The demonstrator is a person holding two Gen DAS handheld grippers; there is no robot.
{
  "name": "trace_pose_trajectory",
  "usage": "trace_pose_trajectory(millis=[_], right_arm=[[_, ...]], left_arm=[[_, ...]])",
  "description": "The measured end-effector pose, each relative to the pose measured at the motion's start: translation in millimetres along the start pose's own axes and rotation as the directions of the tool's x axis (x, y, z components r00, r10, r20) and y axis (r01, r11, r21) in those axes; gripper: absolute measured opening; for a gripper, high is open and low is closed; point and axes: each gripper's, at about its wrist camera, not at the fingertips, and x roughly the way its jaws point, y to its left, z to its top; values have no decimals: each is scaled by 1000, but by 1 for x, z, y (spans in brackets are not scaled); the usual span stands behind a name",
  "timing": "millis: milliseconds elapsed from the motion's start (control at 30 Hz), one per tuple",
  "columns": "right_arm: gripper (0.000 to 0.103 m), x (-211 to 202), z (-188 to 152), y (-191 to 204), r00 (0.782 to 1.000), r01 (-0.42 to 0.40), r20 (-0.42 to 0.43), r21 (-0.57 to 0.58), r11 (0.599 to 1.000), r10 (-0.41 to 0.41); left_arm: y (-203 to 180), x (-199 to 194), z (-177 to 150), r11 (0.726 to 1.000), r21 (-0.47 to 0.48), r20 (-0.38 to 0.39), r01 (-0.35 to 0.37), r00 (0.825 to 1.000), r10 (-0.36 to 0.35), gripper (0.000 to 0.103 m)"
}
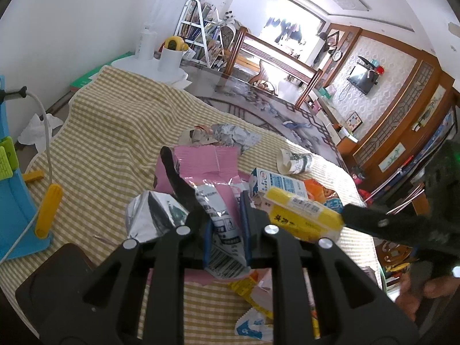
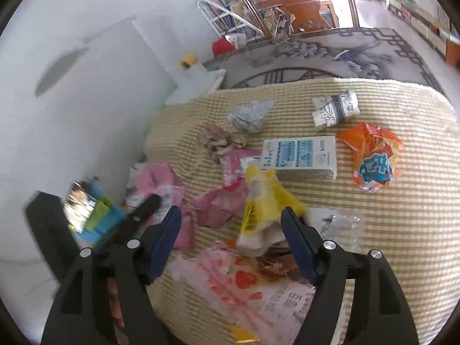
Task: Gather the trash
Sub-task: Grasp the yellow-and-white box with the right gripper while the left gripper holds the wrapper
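Foil of a silver printed wrapper (image 1: 222, 230) sits clenched between the blue pads (image 1: 207, 240) of the left gripper (image 1: 227, 230), held clear of the checked cloth (image 1: 115, 132), probably so it can be carried off to a bin that neither view shows. The right gripper (image 2: 231, 240) stands spread wide, grasping nothing, with a yellow packet (image 2: 260, 201) between its fingers; blur hides whether the pads touch it. Beyond lie pink wrappers (image 2: 218, 201), a blue-and-white carton (image 2: 299, 156), an orange bag (image 2: 372, 158), crumpled paper (image 2: 248, 115) and a squashed paper cup (image 2: 335, 107), all uncollected. A clear plastic piece (image 2: 340, 225) is hard to make out
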Motion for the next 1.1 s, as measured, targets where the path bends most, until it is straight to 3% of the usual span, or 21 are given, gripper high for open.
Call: trace_pose_trajectory(millis=[333,367,433,500,567,867,1100], right_arm=[[68,26,-3,-11,993,105,-51,-42,994,-107],[65,27,-4,-10,992,113,-50,-56,992,-116],[41,27,-6,-9,991,119,-48,-73,990,-122],[30,26,-7,-8,993,106,-40,-76,992,-109],[26,24,-8,-7,994,104,-30,-84,991,-107],[24,-14,-11,-15,996,33,87,-25,999,-31],[24,-53,-12,-29,973,19,231,5,1000,-20]], left_arm=[[-1,3,-2,1000,-7,-14,8,1000,-8,17],[-1,2,-2,1000,-6,-14,9,1000,-9,17],[-2,2,-3,1000,-4,-12,8,1000,-8,17],[-1,2,-3,1000,-8,-13,8,1000,-8,17],[-1,3,-3,1000,-8,-16,7,1000,-7,17],[-2,-2,-2,1000,-2,11,21,1000,-21,17],[-11,-14,-2,998,44,76,35,996,-38,17]])
